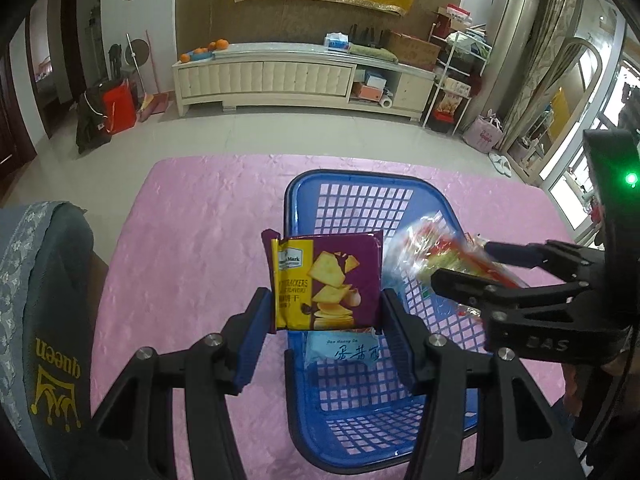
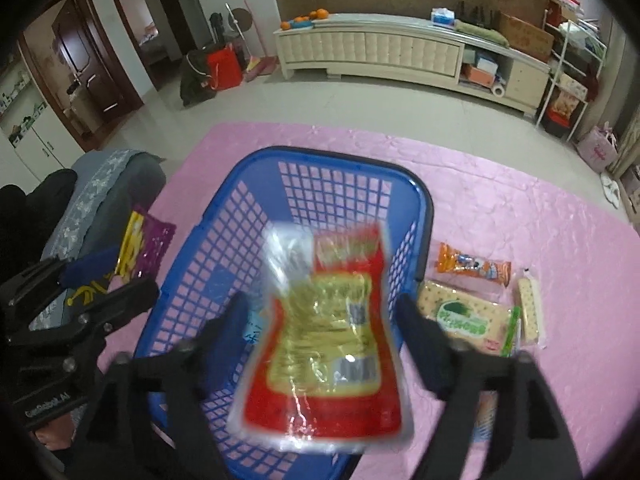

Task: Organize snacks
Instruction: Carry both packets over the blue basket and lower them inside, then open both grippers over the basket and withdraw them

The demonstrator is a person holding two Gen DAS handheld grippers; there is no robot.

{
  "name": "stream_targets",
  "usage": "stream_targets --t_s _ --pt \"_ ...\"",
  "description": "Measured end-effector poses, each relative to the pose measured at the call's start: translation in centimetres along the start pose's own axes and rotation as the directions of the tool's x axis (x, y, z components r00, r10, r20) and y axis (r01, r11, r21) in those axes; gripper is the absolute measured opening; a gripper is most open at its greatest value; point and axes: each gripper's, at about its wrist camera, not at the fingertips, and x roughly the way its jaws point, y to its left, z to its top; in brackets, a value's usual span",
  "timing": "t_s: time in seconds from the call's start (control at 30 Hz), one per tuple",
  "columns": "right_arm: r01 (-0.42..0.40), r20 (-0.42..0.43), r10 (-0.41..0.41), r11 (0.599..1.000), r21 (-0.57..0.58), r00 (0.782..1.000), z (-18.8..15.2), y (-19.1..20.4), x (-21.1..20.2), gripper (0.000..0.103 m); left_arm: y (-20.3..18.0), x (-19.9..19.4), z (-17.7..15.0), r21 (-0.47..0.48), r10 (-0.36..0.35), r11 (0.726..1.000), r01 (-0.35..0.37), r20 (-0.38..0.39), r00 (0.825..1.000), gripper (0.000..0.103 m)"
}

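My left gripper [image 1: 324, 300] is shut on a purple and yellow cracker packet [image 1: 328, 280], held upright over the blue mesh basket [image 1: 296, 192]. A white packet [image 1: 344, 350] lies on the basket floor below it. In the right wrist view a blurred red and yellow packet [image 2: 332, 340] hangs between the wide-apart fingers of my right gripper [image 2: 324, 320], above the basket [image 2: 248, 160]; neither pad touches it. The same red packet [image 1: 432, 248] shows at my right gripper [image 1: 472, 268] over the basket's right side. The left gripper [image 2: 92, 276] sits at the basket's left.
On the pink tablecloth [image 2: 520, 208], right of the basket, lie an orange packet [image 2: 472, 268], a green-and-cream cracker packet [image 2: 464, 316] and a narrow cream biscuit packet [image 2: 530, 312]. A grey-covered chair back [image 1: 44, 300] stands at the table's left edge.
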Motion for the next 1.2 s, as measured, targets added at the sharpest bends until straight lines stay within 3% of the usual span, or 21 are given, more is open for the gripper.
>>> stream_targets --t_s 0.13,0.47,0.9,1.0,1.13,1.2 --pt "0.045 0.043 -0.045 0.999 0.001 0.998 -0.4 -0.3 -1.6 0.090 -0.2 -0.4 -0.5 -0.005 0.000 1.000 0.000 -0.004 1.000 0.052" --pt "0.073 0.051 -0.074 0.997 0.021 0.996 -0.8 -2.0 -3.1 0.090 -1.7 -0.7 0.0 0.025 -0.015 1.000 0.015 0.000 1.000 0.053" --pt "0.089 0.049 -0.090 0.995 0.034 0.995 1.5 -4.4 -0.6 0.090 -3.4 3.9 4.0 0.081 0.000 0.997 0.002 -0.036 0.999 0.053" --pt "0.083 0.059 -0.085 0.996 0.040 0.995 2.2 -4.9 -0.3 0.090 -3.7 5.1 5.0 0.109 0.022 0.994 -0.018 -0.034 0.999 0.057" --pt "0.094 0.075 -0.098 0.994 0.054 0.992 2.7 -5.7 0.3 0.090 -3.5 6.2 5.9 0.125 0.057 0.991 -0.053 -0.032 0.998 0.072" --pt "0.093 0.068 -0.097 0.994 0.063 0.993 2.6 -6.0 0.7 0.090 -3.4 6.5 5.9 0.128 0.067 0.990 -0.063 -0.031 0.997 0.072"
